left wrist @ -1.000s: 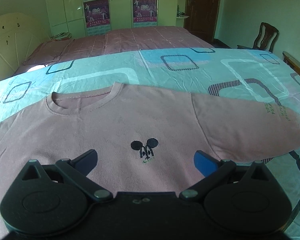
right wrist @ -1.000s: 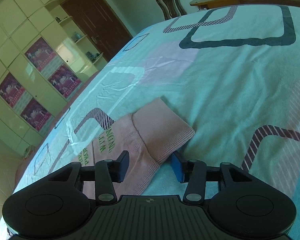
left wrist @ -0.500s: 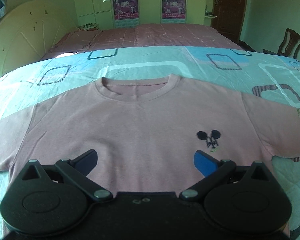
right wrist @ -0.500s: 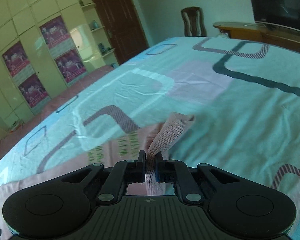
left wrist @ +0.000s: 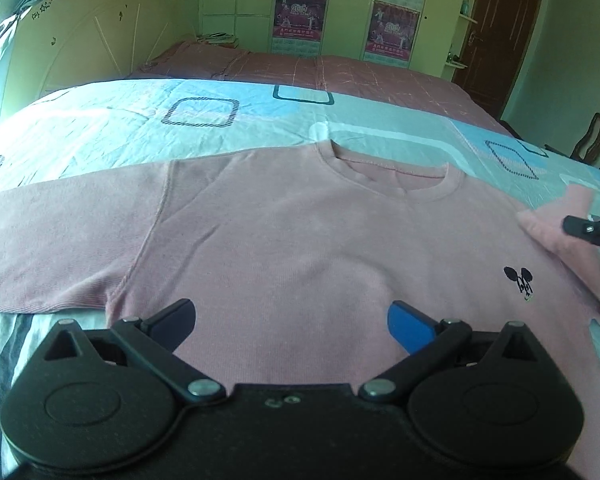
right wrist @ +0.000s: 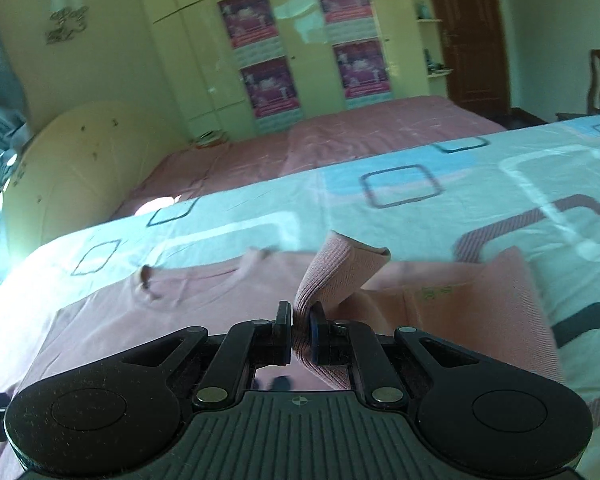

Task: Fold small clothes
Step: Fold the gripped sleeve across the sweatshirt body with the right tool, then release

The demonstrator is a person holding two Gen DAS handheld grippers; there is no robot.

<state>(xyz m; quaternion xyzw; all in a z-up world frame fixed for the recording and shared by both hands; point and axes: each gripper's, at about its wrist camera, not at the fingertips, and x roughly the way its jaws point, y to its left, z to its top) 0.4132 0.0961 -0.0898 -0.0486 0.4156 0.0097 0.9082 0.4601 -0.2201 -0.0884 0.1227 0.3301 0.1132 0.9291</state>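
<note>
Up close in the left wrist view, a pink sweatshirt (left wrist: 300,248) lies flat on a patterned bedspread (left wrist: 140,128), wardrobe doors (left wrist: 240,0) behind; the left gripper (left wrist: 292,320) hovers spread wide, empty. Its far sleeve is cut off rightward. From the right wrist, the right gripper (right wrist: 300,332), having just closed, pinches the ribbed cuff (right wrist: 340,272); motion blur smears the collar.

Left claw (left wrist: 292,322) spread wide, right claw (right wrist: 300,330) clamped on sleeve cuff (right wrist: 340,272)

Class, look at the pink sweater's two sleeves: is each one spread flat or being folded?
One each. The far sleeve lies spread flat on the bedspread; the other sleeve is lifted, its cuff pinched in the right gripper.
</note>
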